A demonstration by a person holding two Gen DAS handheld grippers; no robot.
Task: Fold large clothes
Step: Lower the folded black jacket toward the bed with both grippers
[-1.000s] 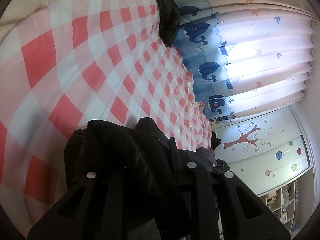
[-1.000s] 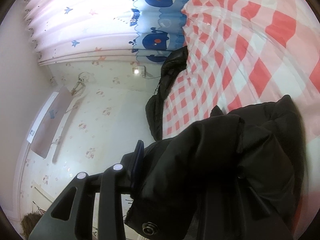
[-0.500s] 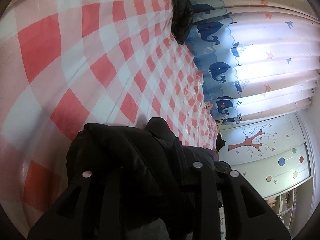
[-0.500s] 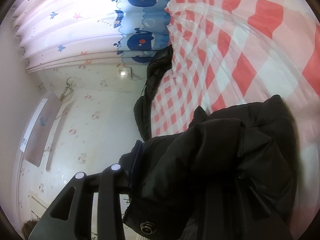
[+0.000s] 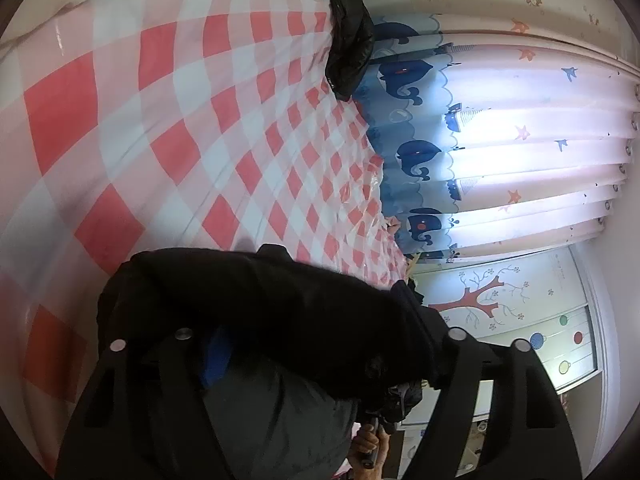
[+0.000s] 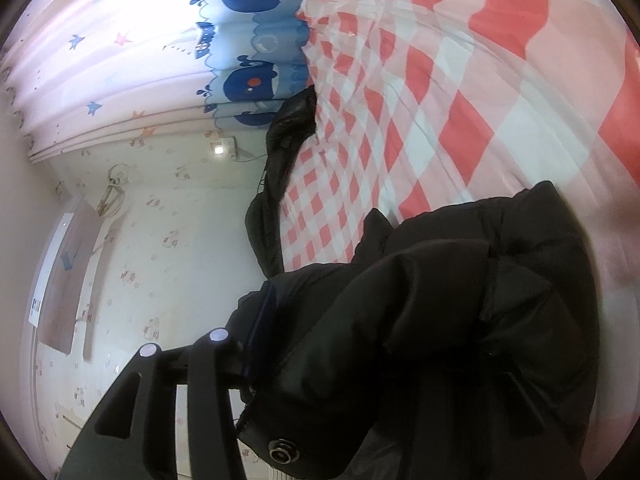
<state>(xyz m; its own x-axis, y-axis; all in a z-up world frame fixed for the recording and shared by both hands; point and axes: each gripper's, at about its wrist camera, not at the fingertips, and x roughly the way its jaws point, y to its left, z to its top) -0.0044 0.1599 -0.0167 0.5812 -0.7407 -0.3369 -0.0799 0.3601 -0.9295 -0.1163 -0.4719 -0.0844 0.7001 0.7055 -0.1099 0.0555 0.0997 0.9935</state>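
- Left wrist view: the left gripper (image 5: 320,344) fills 6 o'clock, its jaws spread wide and opening. The black jacket (image 5: 280,300) bulges between the fingers (image 5: 460,364), but the pads no longer seem to press it. The jacket rests on the checked sheet (image 5: 180,120), which runs up to 11 o'clock. A second dark garment (image 5: 348,40) lies at the sheet's far edge, at 12 o'clock, against the whale curtain (image 5: 460,140) at 2 o'clock.
- Right wrist view: the right gripper (image 6: 328,360) enters from 7 o'clock, jaws opening. Only one finger (image 6: 208,364) shows; the jacket (image 6: 440,320) hides the other, so I cannot tell whether it is held. A snap (image 6: 283,455) shows on the hem at 6 o'clock. The sheet (image 6: 460,100) spreads toward 1 o'clock; the other garment (image 6: 276,184) hangs off its edge near centre.
- Risk, as I judge it: the puffy fill may spring the fold open once both grips let go. A finger may also snag the hem when pulled back and drag the bundle.
- Containers: none in either view.
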